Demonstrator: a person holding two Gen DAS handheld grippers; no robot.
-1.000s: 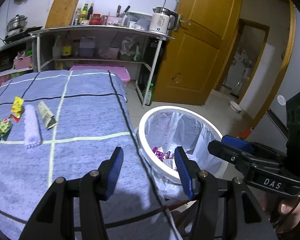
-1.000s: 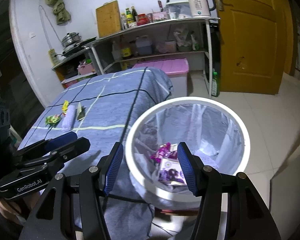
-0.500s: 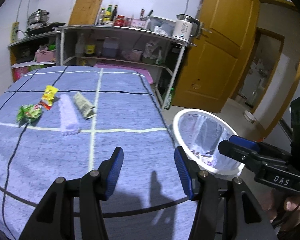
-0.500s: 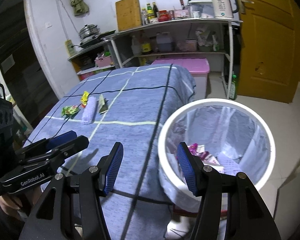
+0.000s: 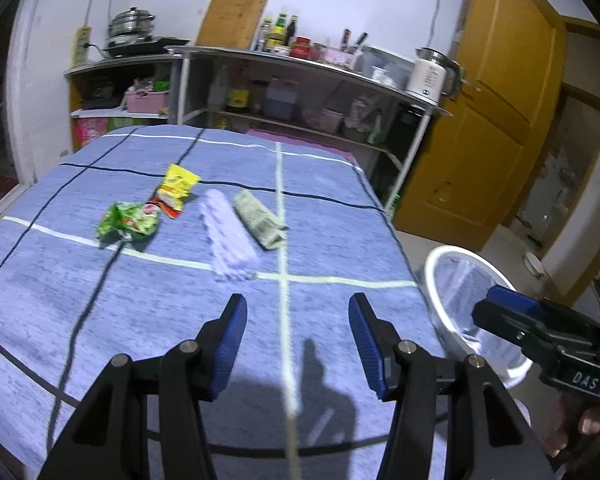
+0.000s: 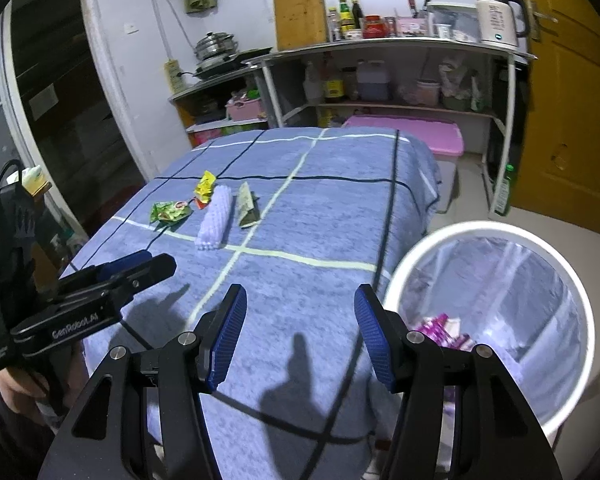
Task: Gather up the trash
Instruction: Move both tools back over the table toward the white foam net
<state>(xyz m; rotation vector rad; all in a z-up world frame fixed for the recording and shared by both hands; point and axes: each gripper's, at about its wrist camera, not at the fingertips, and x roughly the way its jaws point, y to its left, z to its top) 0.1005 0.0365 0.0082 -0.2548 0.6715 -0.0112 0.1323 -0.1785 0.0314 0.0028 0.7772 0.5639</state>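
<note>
On the blue checked cloth [image 5: 148, 304] lie a green wrapper [image 5: 128, 222], a yellow and red packet [image 5: 176, 190], a pale purple ribbed roll [image 5: 226, 236] and a grey folded packet [image 5: 260, 220]. The same pieces show in the right wrist view: green wrapper [image 6: 170, 211], yellow packet [image 6: 205, 190], purple roll [image 6: 216, 220], grey packet [image 6: 246, 206]. My left gripper [image 5: 298, 340] hangs open and empty over the near cloth, short of the trash. My right gripper [image 6: 300, 336] is open and empty above the table's near right edge. The white bin [image 6: 572, 280], lined with a clear bag, holds several wrappers.
The bin [image 5: 436, 280] stands on the floor off the table's right edge. Metal shelves [image 6: 380, 52] with bottles, a kettle and a cutting board run along the back wall. A pink storage box [image 6: 420, 136] sits behind the table, a yellow door [image 5: 500, 120] at right.
Both grippers have swung left, away from over the bin and toward the table. The trash on the cloth now sits nearer the middle of both views. Jaws stay as wide as before.
</note>
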